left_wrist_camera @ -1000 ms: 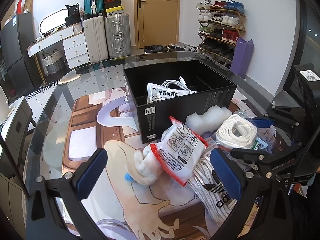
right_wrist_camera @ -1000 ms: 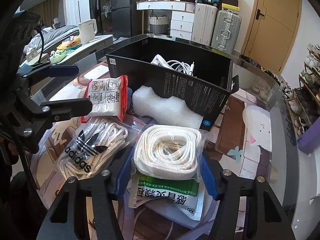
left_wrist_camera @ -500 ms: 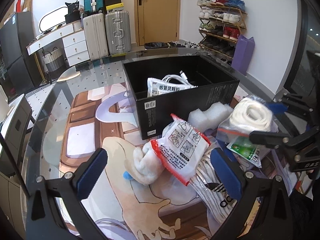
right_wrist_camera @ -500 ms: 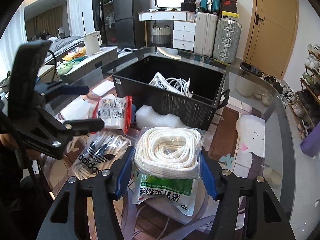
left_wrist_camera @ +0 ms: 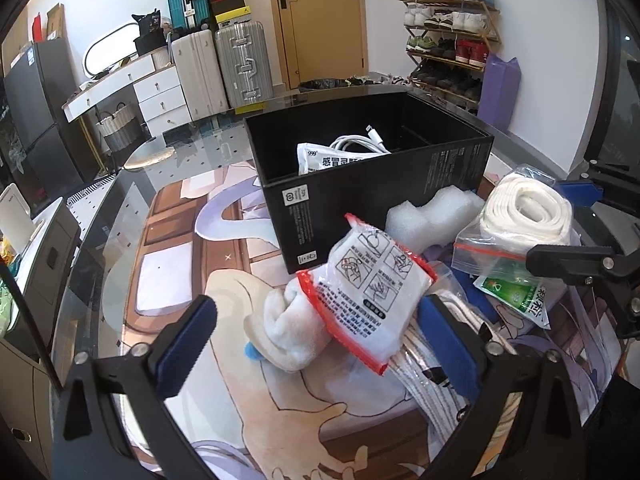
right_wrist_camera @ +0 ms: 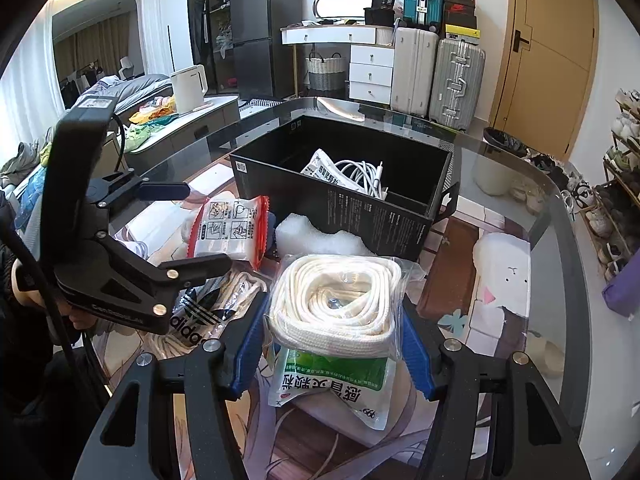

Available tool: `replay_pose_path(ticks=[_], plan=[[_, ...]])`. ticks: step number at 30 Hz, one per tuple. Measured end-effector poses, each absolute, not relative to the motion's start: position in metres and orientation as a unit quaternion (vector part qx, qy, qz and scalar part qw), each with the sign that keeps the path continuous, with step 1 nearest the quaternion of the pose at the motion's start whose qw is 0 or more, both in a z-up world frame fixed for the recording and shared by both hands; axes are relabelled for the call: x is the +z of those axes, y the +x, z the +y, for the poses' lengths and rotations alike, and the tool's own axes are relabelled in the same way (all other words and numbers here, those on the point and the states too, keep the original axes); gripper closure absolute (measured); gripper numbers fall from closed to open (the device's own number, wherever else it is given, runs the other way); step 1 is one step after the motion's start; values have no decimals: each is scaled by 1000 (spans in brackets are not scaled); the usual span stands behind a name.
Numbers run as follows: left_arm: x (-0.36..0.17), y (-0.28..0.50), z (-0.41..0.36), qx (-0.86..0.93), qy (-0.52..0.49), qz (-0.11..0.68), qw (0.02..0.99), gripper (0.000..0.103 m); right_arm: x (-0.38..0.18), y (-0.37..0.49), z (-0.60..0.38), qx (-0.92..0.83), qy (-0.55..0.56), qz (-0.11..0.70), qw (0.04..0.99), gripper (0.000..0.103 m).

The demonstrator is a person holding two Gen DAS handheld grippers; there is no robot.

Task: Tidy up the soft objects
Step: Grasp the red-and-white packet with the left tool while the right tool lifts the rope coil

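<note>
My right gripper [right_wrist_camera: 330,348] is shut on a clear zip bag of coiled white rope [right_wrist_camera: 336,296], held just above the table. The left wrist view has that bag [left_wrist_camera: 528,208] at the right, in my right gripper [left_wrist_camera: 560,224]. My left gripper [left_wrist_camera: 316,344] is open and its jaws are closing. Between them lie a red-edged white packet [left_wrist_camera: 372,292] and a white plush roll [left_wrist_camera: 280,320]; the left pad is clear of the roll. The black box [left_wrist_camera: 380,196] behind holds a white cable [left_wrist_camera: 360,142] and a sachet [left_wrist_camera: 332,160].
White foam [right_wrist_camera: 316,236] leans against the black box [right_wrist_camera: 360,208]. A bag of striped laces [right_wrist_camera: 200,312] and a green sachet [right_wrist_camera: 332,380] lie on the glass table [right_wrist_camera: 540,208]. Suitcases [left_wrist_camera: 240,64] and a shoe rack [left_wrist_camera: 448,40] stand beyond the table.
My right gripper has lifted the rope bag off the pile, so it sits higher and further right in the left wrist view. The left jaws have narrowed slightly around the packet.
</note>
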State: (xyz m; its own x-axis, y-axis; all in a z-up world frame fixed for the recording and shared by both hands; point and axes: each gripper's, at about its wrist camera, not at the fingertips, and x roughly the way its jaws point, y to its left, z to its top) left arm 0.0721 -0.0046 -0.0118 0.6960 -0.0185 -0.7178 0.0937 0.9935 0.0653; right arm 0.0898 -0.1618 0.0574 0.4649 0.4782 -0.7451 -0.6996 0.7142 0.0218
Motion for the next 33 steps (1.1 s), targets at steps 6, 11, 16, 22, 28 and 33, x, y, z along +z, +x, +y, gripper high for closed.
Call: replay_pose_path(ticks=[6, 11, 16, 22, 28, 33], plan=[[-9, 69, -9, -56, 50, 385, 920, 37, 57, 90, -161, 349, -146, 382, 843, 41], [-5, 68, -4, -64, 40, 382, 921, 54, 56, 90, -161, 350, -146, 381, 843, 41], [-2, 67, -1, -71, 30, 380, 922, 57, 56, 89, -161, 351, -147, 381, 843, 41], [3, 66, -1, -76, 24, 374, 924, 58, 58, 87, -162, 350, -148, 377, 844, 41], [11, 62, 1, -79, 15, 363, 928, 59, 63, 87, -164, 349, -142, 367, 851, 41], [18, 60, 5, -80, 3, 353, 932, 59, 68, 86, -166, 350, -136, 357, 855, 41]])
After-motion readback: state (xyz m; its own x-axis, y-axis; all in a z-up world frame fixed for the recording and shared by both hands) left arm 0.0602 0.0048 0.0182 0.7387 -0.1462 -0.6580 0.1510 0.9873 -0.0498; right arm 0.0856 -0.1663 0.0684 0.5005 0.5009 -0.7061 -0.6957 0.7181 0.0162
